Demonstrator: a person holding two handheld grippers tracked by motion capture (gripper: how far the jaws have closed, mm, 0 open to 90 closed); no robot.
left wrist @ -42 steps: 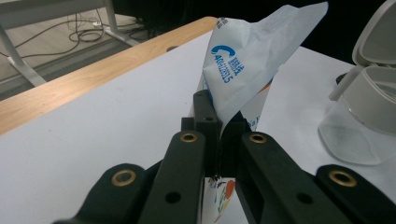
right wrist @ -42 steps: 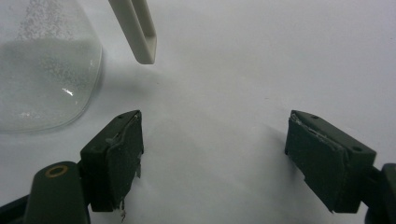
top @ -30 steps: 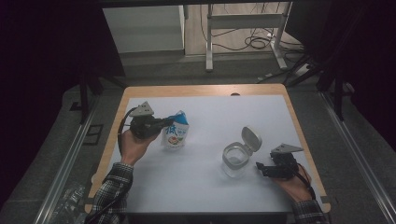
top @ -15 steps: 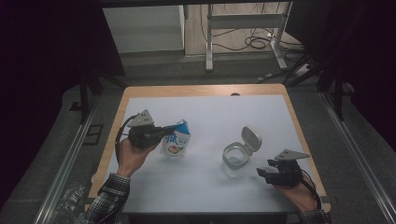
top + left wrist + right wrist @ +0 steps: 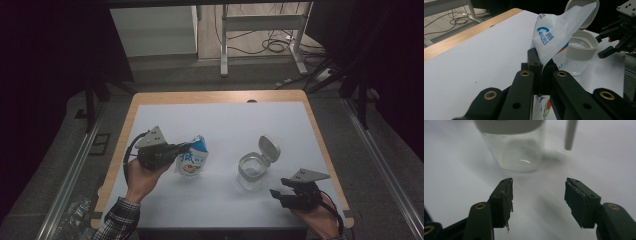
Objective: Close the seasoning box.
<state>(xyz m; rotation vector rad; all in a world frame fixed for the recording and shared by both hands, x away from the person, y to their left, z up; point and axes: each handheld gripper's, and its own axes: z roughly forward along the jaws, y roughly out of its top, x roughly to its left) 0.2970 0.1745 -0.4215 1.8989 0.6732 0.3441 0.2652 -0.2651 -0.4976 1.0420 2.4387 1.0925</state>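
In the high view, the left gripper [image 5: 181,150] pinched the snack pouch [image 5: 192,157] left of the open jar [image 5: 251,170]. In the right gripper view, the right gripper [image 5: 537,201], jaws just narrowing and empty, should steady that jar before pouring.

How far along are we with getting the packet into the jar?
Done: the jar stands with its lid flipped open, and the left hand-held gripper is shut on the packet. In hand: the packet is held left of the jar; the right hand-held gripper, jaws apart and just closing a little, sits near the jar with nothing between them. Left: steadying the jar, emptying the packet.
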